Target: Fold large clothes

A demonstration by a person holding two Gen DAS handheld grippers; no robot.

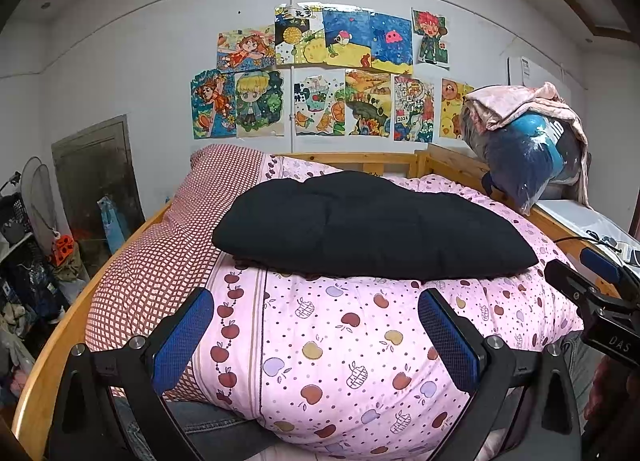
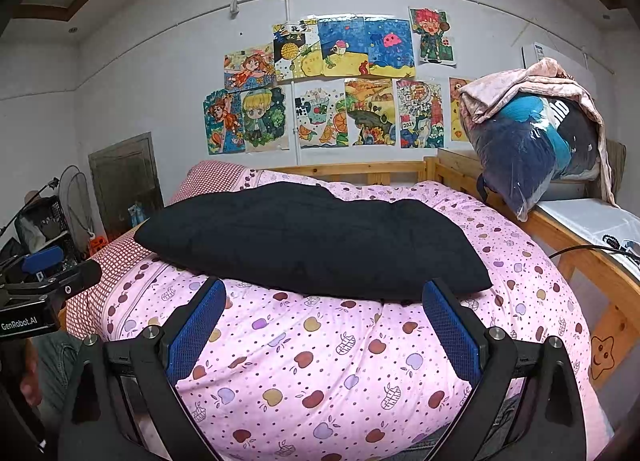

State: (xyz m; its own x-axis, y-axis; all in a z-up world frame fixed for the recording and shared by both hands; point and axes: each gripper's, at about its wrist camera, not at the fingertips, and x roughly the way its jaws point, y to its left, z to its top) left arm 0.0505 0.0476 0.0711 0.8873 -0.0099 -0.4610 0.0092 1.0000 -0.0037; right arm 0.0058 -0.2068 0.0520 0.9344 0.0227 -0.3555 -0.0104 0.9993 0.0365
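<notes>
The black garment (image 1: 372, 227) lies in a compact, already doubled-over bundle on top of the pink apple-print quilt (image 1: 340, 353), and everything else is best placed from it. Its long axis runs left to right across the bed, so it presents its broad near edge to both tools. The left gripper (image 1: 316, 337) hovers just in front of that edge, toward the garment's left-middle, jaws spread wide with nothing between the blue pads. The right gripper (image 2: 324, 335) hangs in front of the edge too, its right finger close under the garment's right corner; it too is spread and empty. By my reckoning the right one sits a shade nearer the cloth.

Left of the garment the red-checked sheet (image 1: 168, 245) shows beside the quilt. Behind it runs the wooden headboard (image 1: 352, 161), with children's drawings (image 1: 320, 73) on the wall above. To its right a bagged bundle (image 2: 532, 141) rests on the side rail. Nothing lies between the grippers and the garment's near edge.
</notes>
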